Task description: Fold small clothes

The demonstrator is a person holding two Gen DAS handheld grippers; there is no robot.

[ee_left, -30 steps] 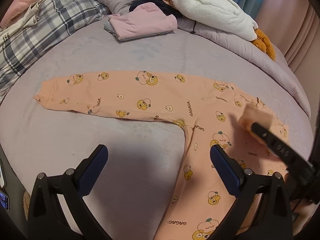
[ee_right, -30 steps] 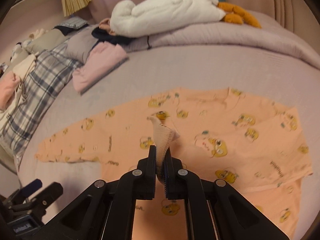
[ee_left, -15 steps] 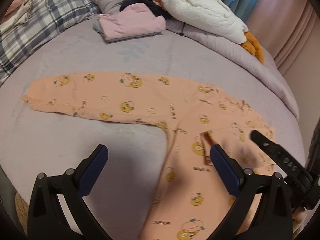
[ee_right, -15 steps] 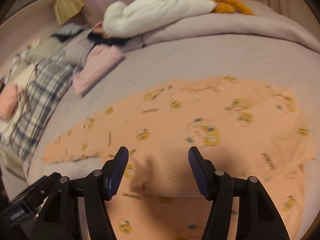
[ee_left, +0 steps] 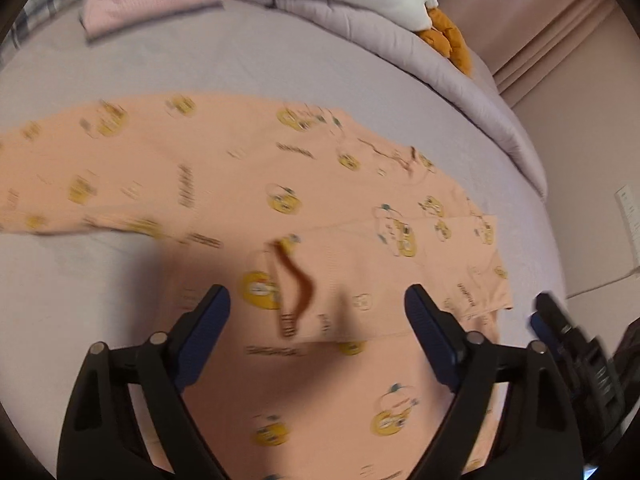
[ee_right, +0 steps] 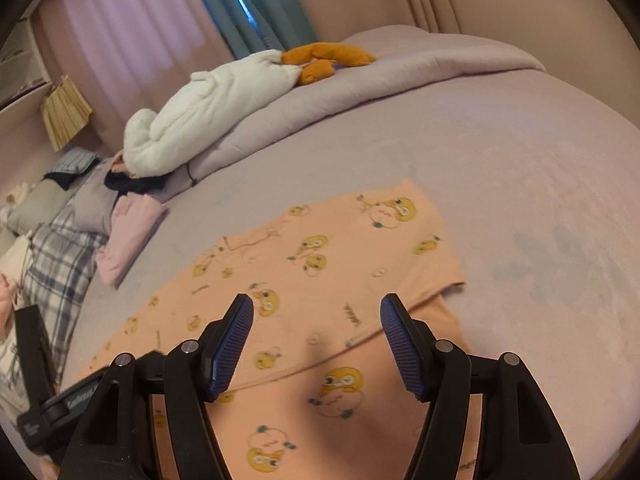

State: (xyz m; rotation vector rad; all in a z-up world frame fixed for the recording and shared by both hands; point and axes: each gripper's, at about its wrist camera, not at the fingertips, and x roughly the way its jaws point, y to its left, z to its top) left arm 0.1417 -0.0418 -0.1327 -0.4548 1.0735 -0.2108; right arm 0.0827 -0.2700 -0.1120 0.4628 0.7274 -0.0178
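On the lilac bed [ee_left: 304,68], a peach baby sleepsuit [ee_left: 224,184] printed with yellow cartoon faces lies spread flat, one long sleeve reaching toward the left edge of the left wrist view. Its other sleeve is folded inward across the body, so the cuff [ee_left: 286,280] lies on the chest panel with a dark shadowed crease beside it. The left tongs [ee_left: 318,316] hang above that folded part with their blue pads wide apart and nothing between them. The right tongs [ee_right: 316,344] are likewise spread open and empty, poised over the sleepsuit [ee_right: 320,264] near the straight fold edge that runs across the fabric. In the left wrist view the right tool shows as a black shape at the lower right edge; in the right wrist view the left tool shows at the lower left.

Further back on the bed rests a folded pink garment [ee_right: 128,232], next to a plaid blanket [ee_right: 56,264] and a dark piece of clothing [ee_right: 132,184]. A white plush toy [ee_right: 208,108] with orange feet [ee_right: 328,60] lies on a rolled lilac duvet [ee_right: 360,88]. Pink and teal curtains [ee_right: 248,8] hang behind it.
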